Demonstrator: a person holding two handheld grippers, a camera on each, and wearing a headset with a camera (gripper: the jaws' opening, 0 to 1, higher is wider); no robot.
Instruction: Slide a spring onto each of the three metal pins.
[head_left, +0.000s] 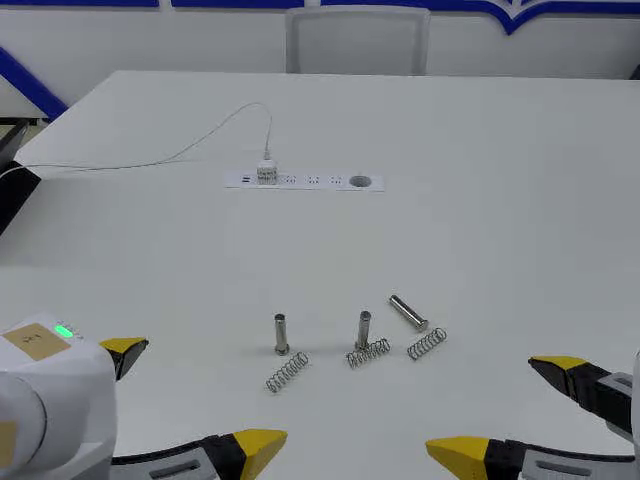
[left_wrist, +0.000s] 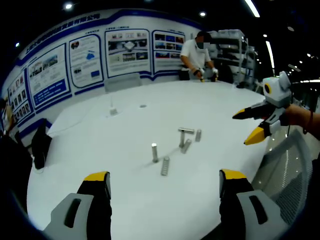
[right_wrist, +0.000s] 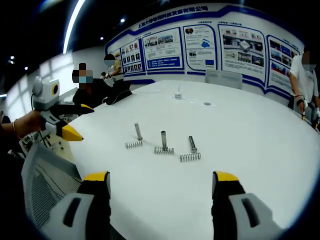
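My left tongs (head_left: 190, 395) hang over the near edge of the white desk (head_left: 520, 200), spread wide and gripping nothing. My right tongs (head_left: 505, 408) are just as wide open and just as empty on the other side. A little beyond the gap between them, the three pins sit in a loose row. The left pin (head_left: 281, 333) stands upright on its wider end. The left spring (head_left: 287, 372) lies on the desk just in front of it, close by, though I cannot tell whether they touch. The middle pin (head_left: 364, 329) is upright too, with the middle spring (head_left: 368, 353) lying against its foot. The right pin (head_left: 408, 312) lies on its side with its wider end toward me, and the right spring (head_left: 427, 344) rests just beside that end. All three springs lie loose on the desk, none of them threaded on a pin. Well behind the pins a flat white power strip (head_left: 303, 181) carries a white plug (head_left: 266, 172), and a thin cable (head_left: 150, 160) trails off toward the left edge. A grey chair (head_left: 357, 40) stands at the far side. In each gripper view the other tongs reach in from the side, held above the desk edge with the yellow tips apart.
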